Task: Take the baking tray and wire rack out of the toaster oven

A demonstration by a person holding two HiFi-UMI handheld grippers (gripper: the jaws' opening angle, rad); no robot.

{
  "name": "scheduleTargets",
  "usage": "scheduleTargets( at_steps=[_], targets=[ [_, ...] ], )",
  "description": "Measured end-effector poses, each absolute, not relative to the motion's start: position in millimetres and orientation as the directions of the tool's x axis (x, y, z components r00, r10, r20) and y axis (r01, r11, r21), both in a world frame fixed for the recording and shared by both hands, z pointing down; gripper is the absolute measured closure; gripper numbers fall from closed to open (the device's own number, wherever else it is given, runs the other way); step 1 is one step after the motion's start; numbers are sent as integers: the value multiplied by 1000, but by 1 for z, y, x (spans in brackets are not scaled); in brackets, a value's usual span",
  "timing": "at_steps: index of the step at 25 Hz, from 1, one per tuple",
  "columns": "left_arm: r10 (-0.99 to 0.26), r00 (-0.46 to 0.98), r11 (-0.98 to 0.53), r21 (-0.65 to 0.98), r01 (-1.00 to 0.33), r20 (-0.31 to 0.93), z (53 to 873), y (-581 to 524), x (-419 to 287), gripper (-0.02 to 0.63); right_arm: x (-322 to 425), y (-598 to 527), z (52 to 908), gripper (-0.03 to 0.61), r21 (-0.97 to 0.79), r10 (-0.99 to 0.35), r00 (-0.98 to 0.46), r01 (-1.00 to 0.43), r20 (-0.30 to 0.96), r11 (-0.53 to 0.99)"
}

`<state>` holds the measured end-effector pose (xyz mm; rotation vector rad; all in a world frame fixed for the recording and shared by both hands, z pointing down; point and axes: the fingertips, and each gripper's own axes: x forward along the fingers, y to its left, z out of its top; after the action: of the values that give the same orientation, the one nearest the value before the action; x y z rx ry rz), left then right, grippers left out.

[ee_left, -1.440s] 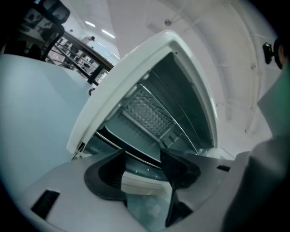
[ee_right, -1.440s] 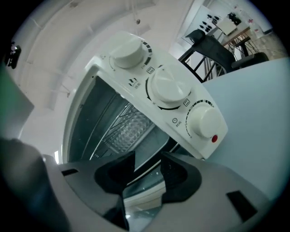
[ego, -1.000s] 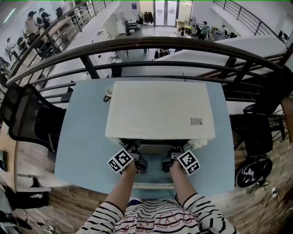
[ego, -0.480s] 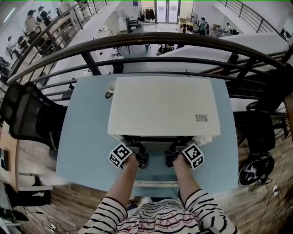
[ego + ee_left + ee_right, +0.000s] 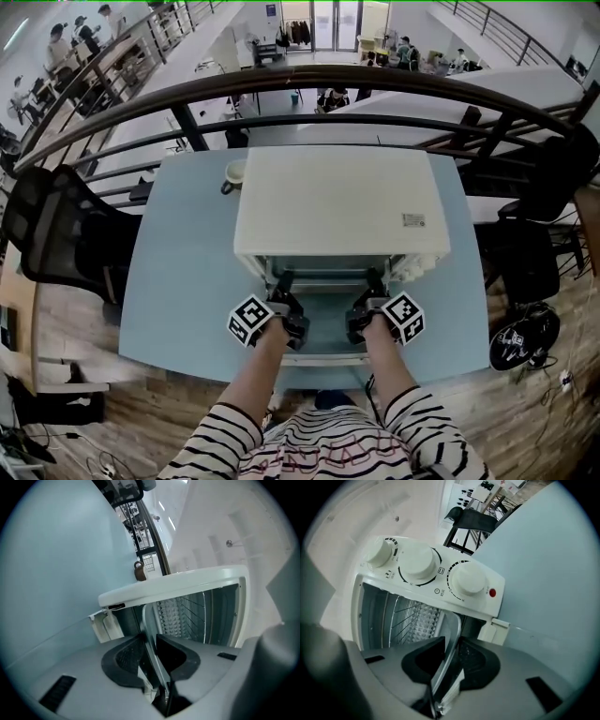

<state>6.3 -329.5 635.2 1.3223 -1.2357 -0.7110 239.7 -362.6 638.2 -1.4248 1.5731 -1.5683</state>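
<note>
The toaster oven point(image 5: 333, 202) stands in the middle of the light blue table point(image 5: 178, 281), with its open front turned to the table's near edge. The baking tray point(image 5: 150, 630) sits in the mouth of the oven and its front rim sticks out a little toward the person. The wire rack point(image 5: 401, 613) is inside the oven, behind the tray.

The left gripper point(image 5: 151, 653) has just been closing, and its pads now press on the thin rim near the tray's left corner. The right gripper point(image 5: 449, 660) has just been closing too, and it pinches the same rim near the right corner. Both have only a narrow gap, which the metal sheet fills.

I judge the tray to be stiff, light and rather smooth (thin sheet metal slides easily between rubber pads). The rim is therefore the good place to hold, one gripper at each side, so that the tray stays level and does not twist when it comes out. The rack is probably light and springy, and its front wire would be the place to grasp.
</note>
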Motion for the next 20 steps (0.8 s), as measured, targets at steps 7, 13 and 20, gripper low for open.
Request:
scheduleTargets(
  at_steps=[7, 13, 20],
  targets=[
    [-919, 298, 202, 958, -204, 258, 639, -296, 11, 517, 245, -329, 642, 488, -919, -874, -336, -300, 351, -254],
    [-893, 350, 229, 955, -189, 284, 640, -267, 16, 522, 250, -298, 644, 494, -914, -870, -317, -279, 378, -296],
    [-862, 402, 259, 950, -173, 308, 643, -237, 20, 528, 254, -265, 647, 497, -911, -864, -317, -265, 391, -315]
  ],
)
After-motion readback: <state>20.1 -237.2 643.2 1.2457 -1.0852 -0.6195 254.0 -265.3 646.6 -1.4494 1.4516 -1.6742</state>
